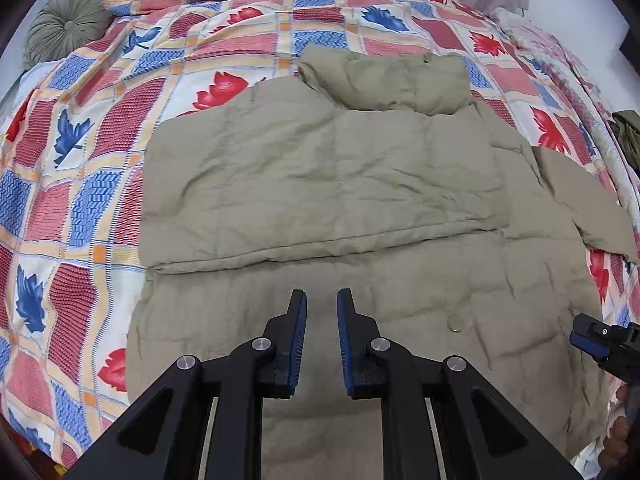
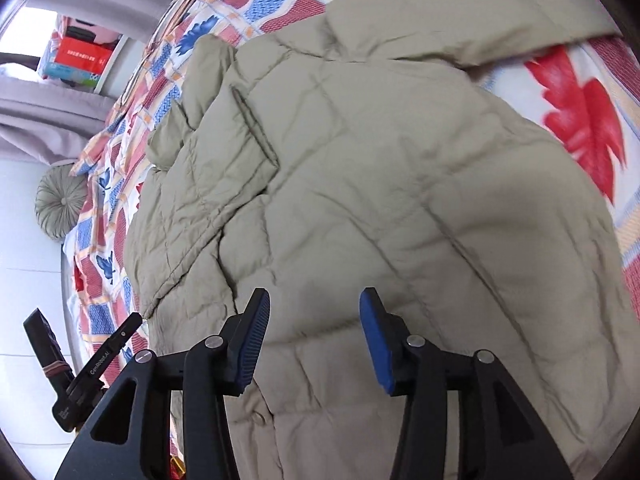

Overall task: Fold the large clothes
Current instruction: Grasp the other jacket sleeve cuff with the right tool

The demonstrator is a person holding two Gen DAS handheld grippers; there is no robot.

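A large khaki padded jacket (image 1: 320,184) lies flat on the bed, collar at the far end. One sleeve is folded across its chest (image 1: 320,216); the other sleeve (image 1: 580,200) sticks out to the right. My left gripper (image 1: 321,304) hovers over the jacket's lower part, jaws a little apart and empty. My right gripper (image 2: 314,308) is open and empty just above the jacket's body (image 2: 400,200). It also shows at the right edge of the left wrist view (image 1: 600,340). The left gripper shows at the lower left of the right wrist view (image 2: 96,356).
A patchwork quilt (image 1: 100,152) with red and blue leaves covers the bed. A round green cushion (image 1: 68,20) lies at the far left corner. A dark green cloth (image 1: 628,132) lies at the right edge. A shelf with boxes (image 2: 80,56) stands beyond the bed.
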